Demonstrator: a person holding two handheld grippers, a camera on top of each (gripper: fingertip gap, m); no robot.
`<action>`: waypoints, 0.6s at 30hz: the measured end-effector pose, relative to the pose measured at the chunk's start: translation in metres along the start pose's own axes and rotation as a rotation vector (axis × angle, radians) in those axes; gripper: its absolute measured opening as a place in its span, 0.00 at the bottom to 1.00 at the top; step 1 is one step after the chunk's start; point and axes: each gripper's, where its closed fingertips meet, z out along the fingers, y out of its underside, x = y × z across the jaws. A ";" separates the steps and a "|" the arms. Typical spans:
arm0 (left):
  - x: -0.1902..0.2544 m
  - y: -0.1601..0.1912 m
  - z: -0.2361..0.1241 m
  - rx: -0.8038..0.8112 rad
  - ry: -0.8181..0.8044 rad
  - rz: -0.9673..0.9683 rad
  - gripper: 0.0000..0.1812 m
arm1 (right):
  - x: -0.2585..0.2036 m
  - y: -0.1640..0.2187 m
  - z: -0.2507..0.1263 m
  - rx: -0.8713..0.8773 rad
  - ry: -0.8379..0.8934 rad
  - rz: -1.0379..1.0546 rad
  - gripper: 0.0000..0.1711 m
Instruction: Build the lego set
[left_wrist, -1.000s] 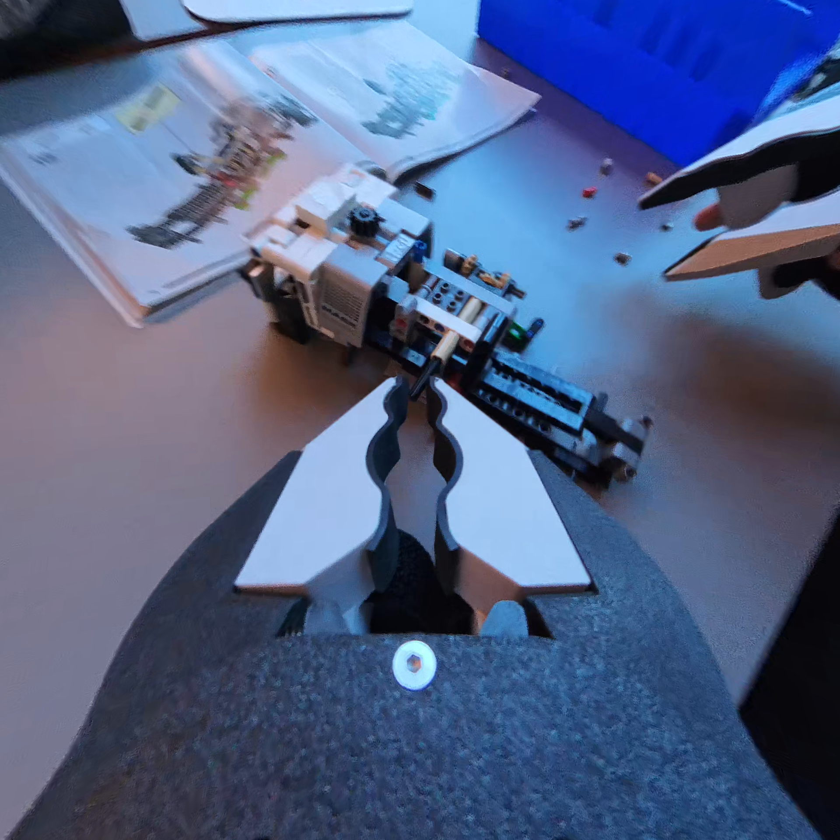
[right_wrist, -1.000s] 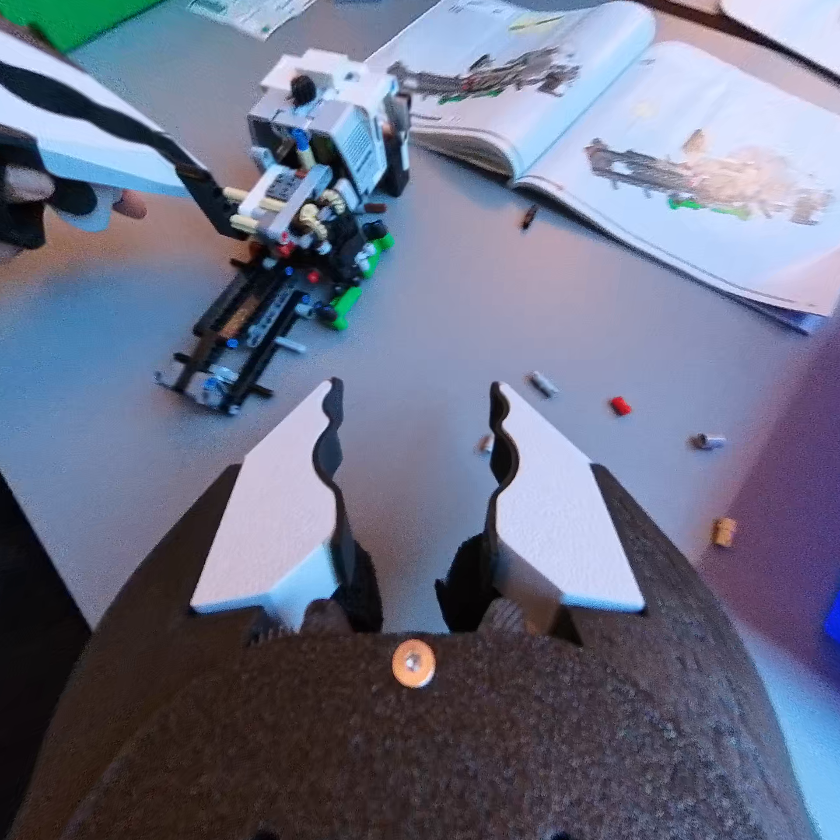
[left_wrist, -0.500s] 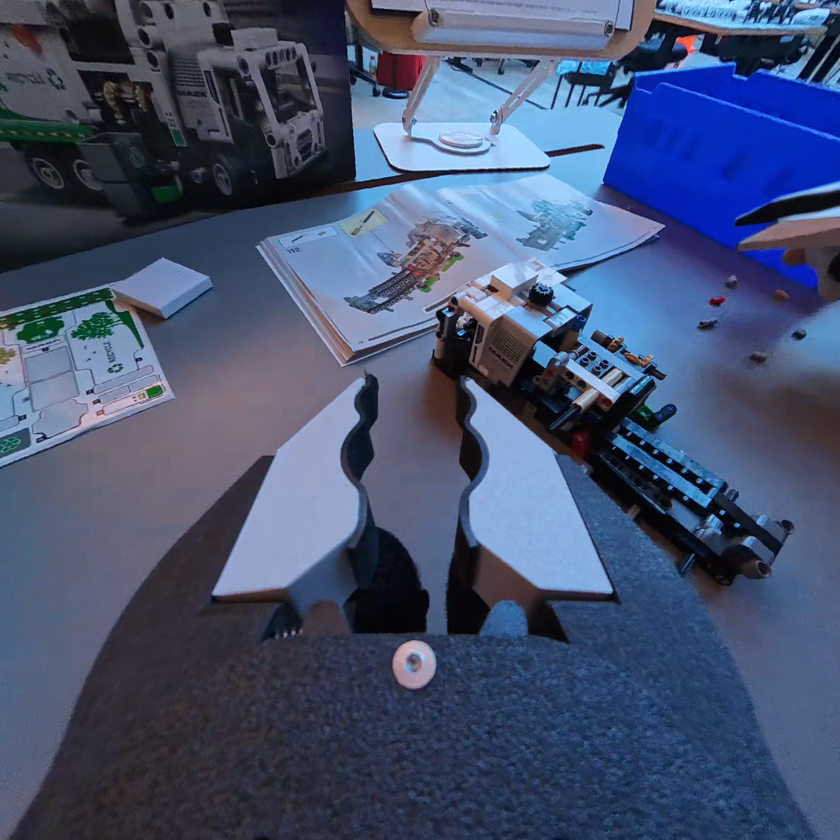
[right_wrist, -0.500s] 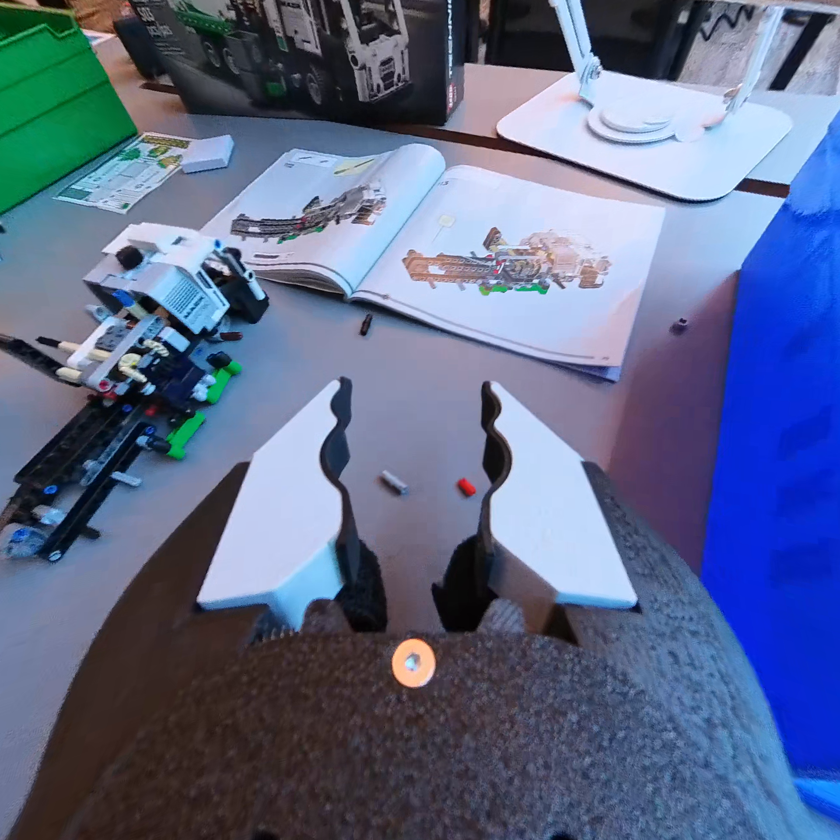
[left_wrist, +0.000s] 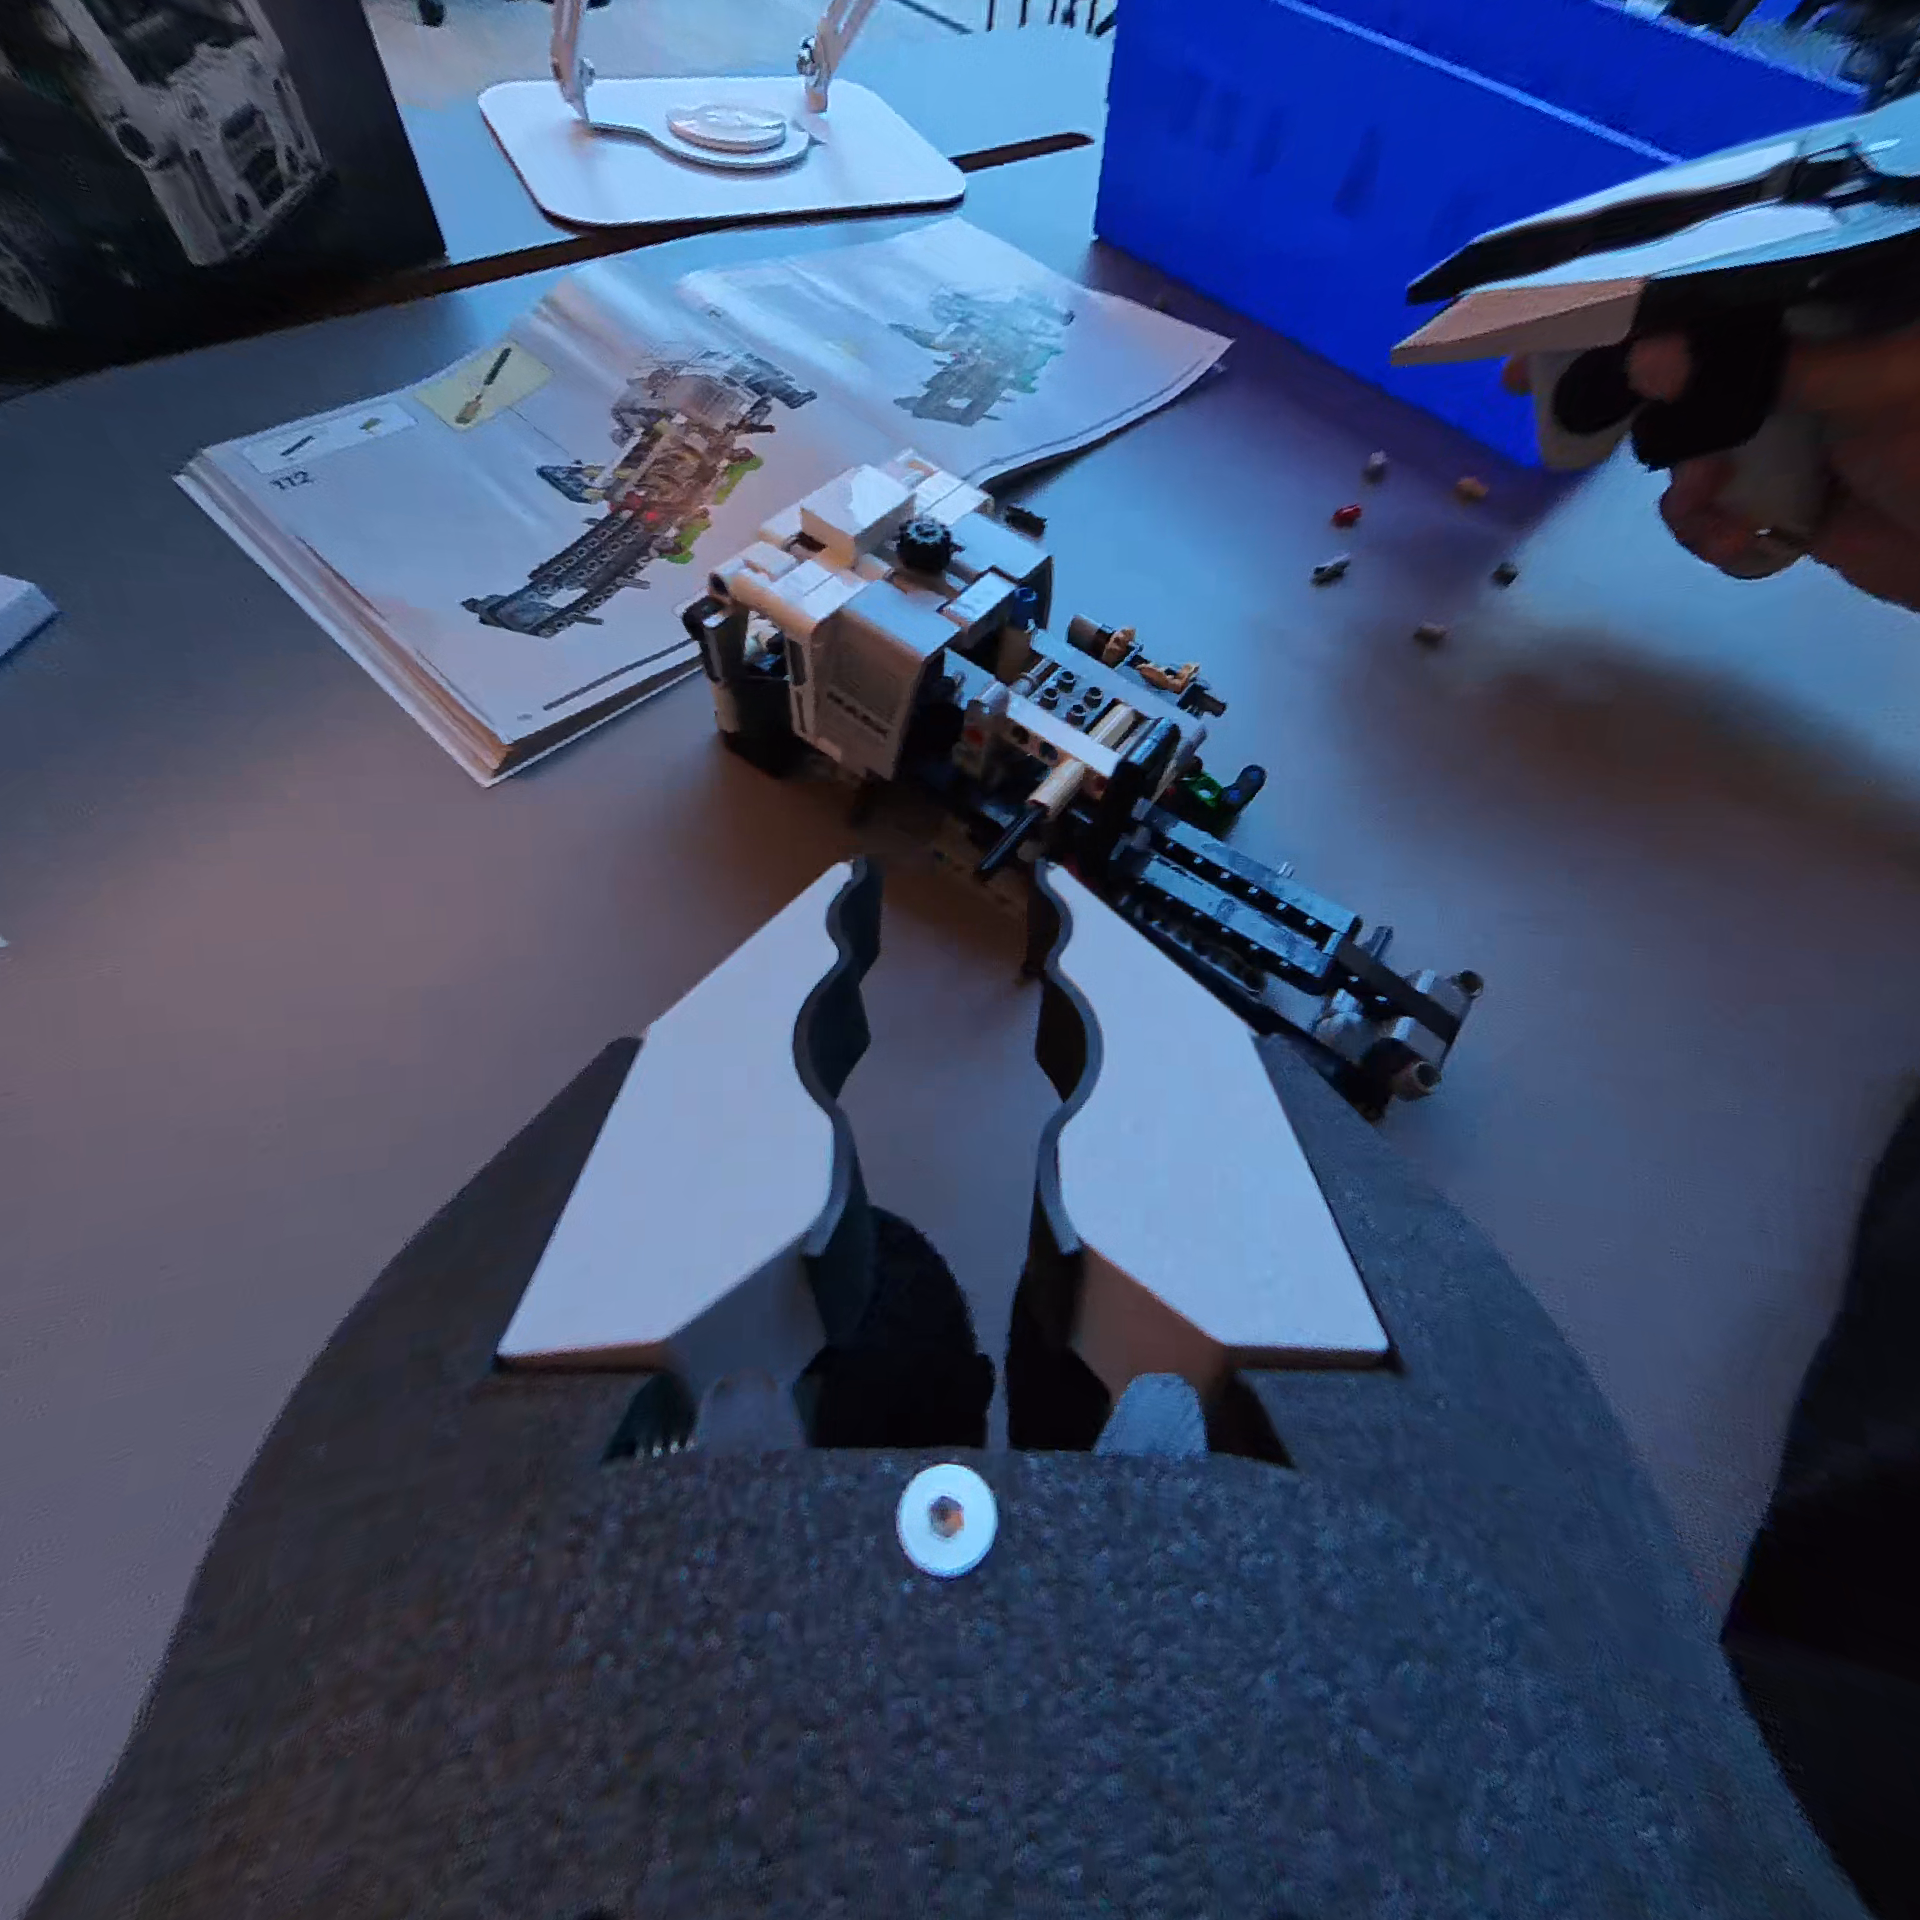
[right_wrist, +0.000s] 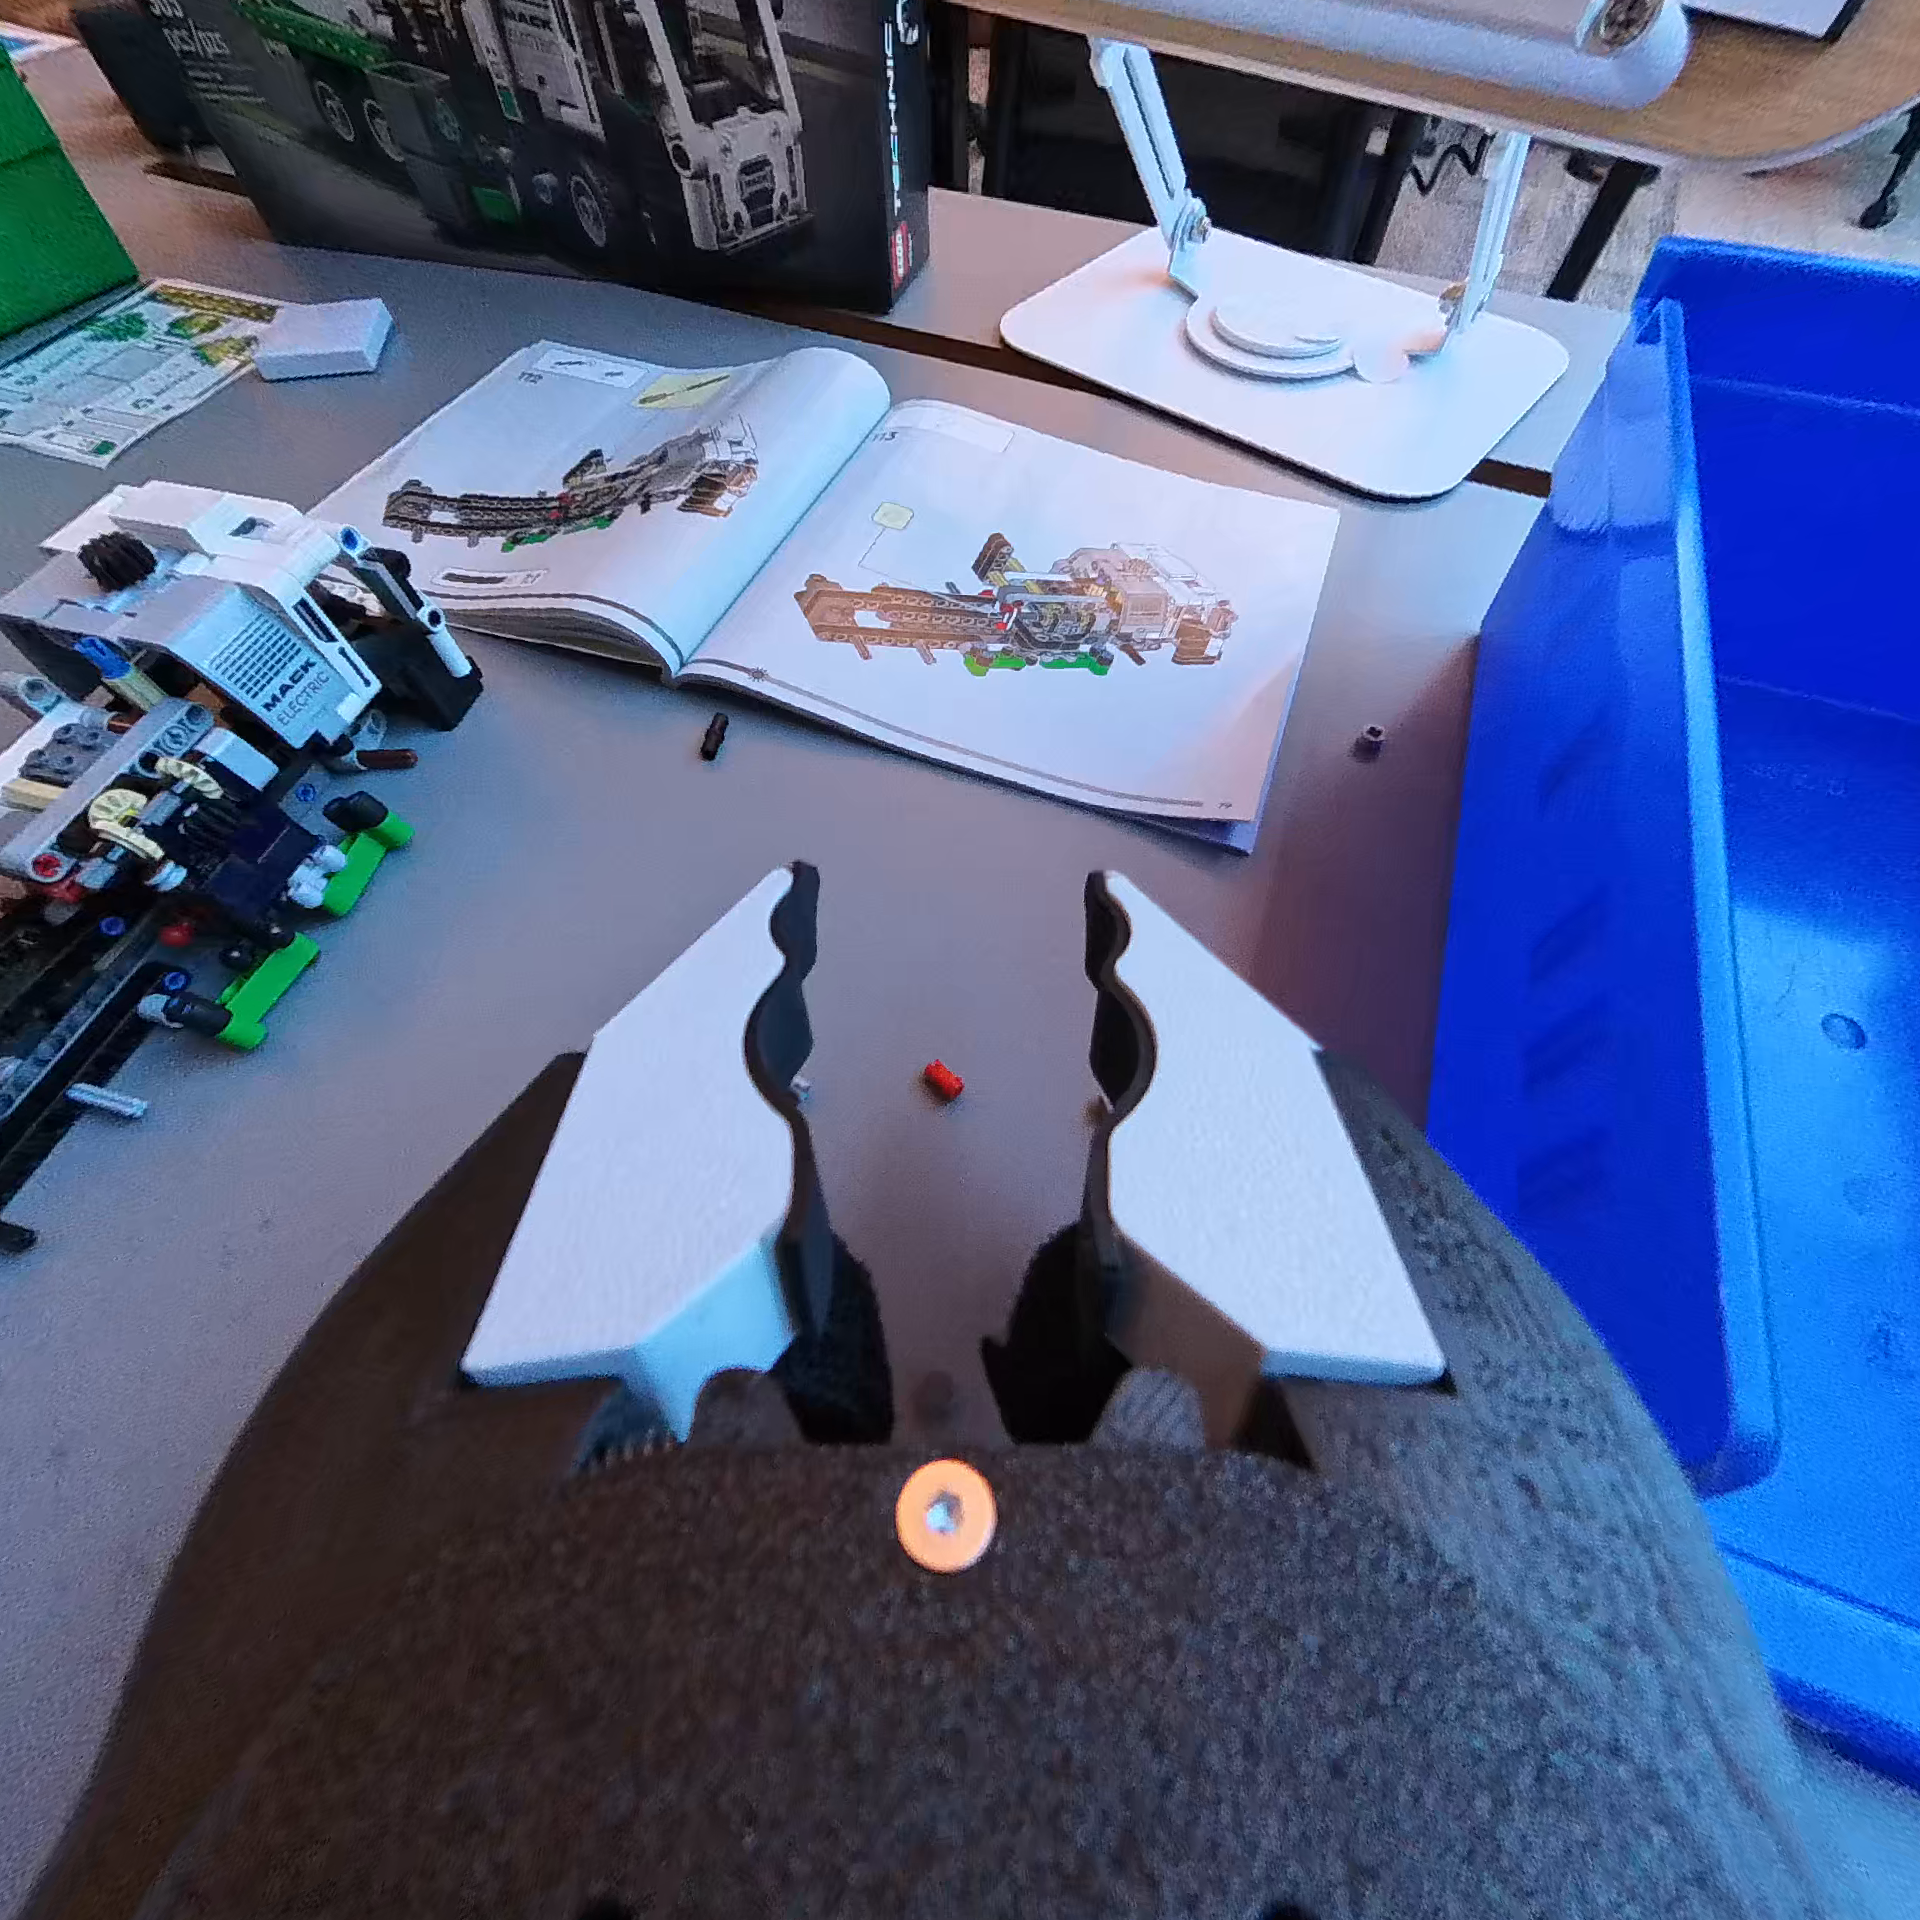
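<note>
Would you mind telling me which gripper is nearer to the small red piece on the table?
Right. The right gripper is open with the red piece lying between its fingers; the left gripper is over by the truck model.

This is looking like an office or classroom-style workroom. A plain grey surface (right_wrist: 582, 831) is carrying an open instruction booklet (right_wrist: 831, 582), a white lamp stand (right_wrist: 1288, 364) near its far edge, a blue plastic bin (right_wrist: 1704, 831) at its right edge and a green bin (right_wrist: 42, 208) at its far left corner. Beyond the far edge, desk legs and rolling chair bases (right_wrist: 1891, 187) are standing on a pale floor.
</note>
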 end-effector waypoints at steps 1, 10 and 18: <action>-0.004 0.001 0.000 -0.009 -0.016 0.000 0.14 | -0.001 0.000 0.000 0.005 -0.003 0.006 0.30; -0.027 0.003 -0.004 0.039 -0.096 -0.060 0.12 | 0.018 0.030 -0.029 -0.101 0.131 -0.072 0.28; -0.023 0.005 0.017 0.002 -0.068 -0.023 0.10 | 0.016 0.084 -0.073 -0.225 0.132 0.033 0.26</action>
